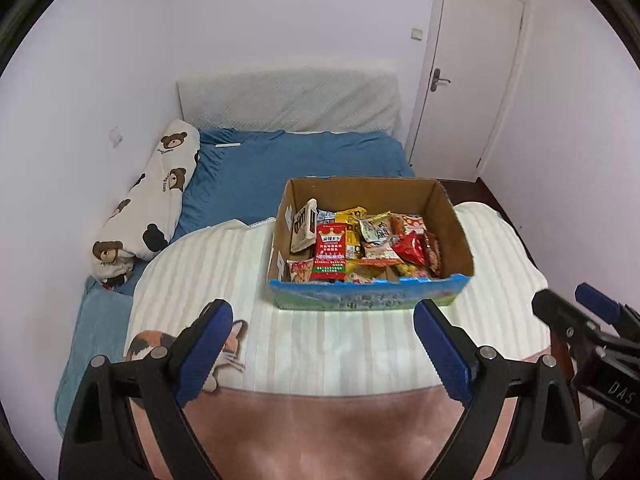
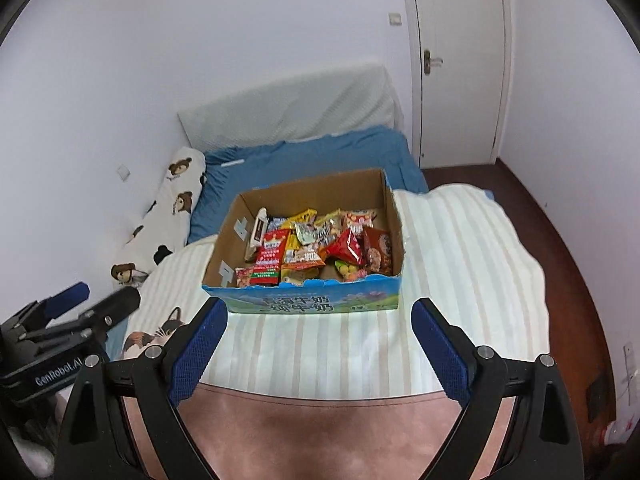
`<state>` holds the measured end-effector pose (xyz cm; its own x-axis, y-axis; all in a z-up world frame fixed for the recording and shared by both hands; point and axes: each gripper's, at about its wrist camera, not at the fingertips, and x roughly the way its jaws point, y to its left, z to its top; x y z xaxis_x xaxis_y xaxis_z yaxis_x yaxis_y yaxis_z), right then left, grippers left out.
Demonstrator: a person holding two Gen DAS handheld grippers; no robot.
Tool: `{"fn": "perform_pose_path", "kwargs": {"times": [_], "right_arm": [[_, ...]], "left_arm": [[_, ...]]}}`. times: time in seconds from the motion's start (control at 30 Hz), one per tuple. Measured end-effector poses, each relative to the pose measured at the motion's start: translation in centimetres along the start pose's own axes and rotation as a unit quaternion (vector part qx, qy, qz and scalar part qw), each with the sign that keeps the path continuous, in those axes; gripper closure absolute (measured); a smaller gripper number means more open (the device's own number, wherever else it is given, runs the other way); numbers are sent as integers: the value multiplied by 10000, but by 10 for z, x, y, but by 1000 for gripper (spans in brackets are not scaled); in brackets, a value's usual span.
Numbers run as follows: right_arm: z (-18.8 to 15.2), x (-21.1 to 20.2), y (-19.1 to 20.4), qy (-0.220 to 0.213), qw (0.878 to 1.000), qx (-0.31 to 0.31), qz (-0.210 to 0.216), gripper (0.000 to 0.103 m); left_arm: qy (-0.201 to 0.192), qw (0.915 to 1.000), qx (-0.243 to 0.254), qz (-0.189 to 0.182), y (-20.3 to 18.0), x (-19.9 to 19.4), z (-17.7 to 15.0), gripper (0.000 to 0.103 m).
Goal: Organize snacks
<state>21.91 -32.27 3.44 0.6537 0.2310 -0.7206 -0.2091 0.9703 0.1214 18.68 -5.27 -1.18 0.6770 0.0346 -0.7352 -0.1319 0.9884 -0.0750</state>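
Note:
An open cardboard box (image 1: pixel 456 224) with a blue printed front stands on the white striped blanket (image 1: pixel 208 280); it also shows in the right wrist view (image 2: pixel 394 224). It holds several snack packets, among them a red packet (image 1: pixel 330 252) (image 2: pixel 270 258) and a red triangular bag (image 1: pixel 410 248) (image 2: pixel 348 248). My left gripper (image 1: pixel 324 316) is open and empty, hovering in front of the box. My right gripper (image 2: pixel 320 314) is open and empty, also in front of the box. Each gripper shows at the edge of the other's view.
A bear-print bolster (image 1: pixel 152 196) lies along the left wall on the blue sheet (image 1: pixel 296 160). A pink blanket (image 1: pixel 320 432) covers the near edge. A door (image 1: pixel 468 80) and dark floor (image 2: pixel 580 248) are to the right.

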Motion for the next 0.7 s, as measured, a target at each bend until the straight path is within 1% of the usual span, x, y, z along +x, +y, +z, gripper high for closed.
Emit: {"fn": "perform_pose_path", "kwargs": {"times": [0.1, 0.23, 0.27, 0.3, 0.33, 0.37, 0.53, 0.7], "right_arm": [[-6, -25, 4, -152, 9999, -40, -1, 8], [-14, -51, 11, -275, 9995, -143, -8, 7], [-16, -57, 13, -282, 9994, -178, -35, 2], [-19, -62, 15, -301, 9993, -213, -81, 2], [-20, -65, 16, -327, 9991, -240, -108, 2], [-21, -69, 17, -349, 9989, -267, -130, 2], [-26, -86, 21, -454, 9981, -364, -204, 1], [-26, -94, 20, -472, 9979, -376, -215, 1]], "left_arm": [[-53, 10000, 17, -29, -2, -20, -9, 10], [-230, 9997, 83, 12, -4, -43, -18, 10], [-273, 9995, 111, 73, -4, -46, -19, 10], [-317, 9993, 115, 156, -4, -50, -20, 9], [-357, 9991, 87, 188, -3, -53, -22, 6], [-388, 9991, 49, 173, -2, -55, -22, 0], [-503, 9986, -67, 171, 5, -66, -27, 0], [-470, 9987, -111, 172, 5, -73, -32, 0]]}}
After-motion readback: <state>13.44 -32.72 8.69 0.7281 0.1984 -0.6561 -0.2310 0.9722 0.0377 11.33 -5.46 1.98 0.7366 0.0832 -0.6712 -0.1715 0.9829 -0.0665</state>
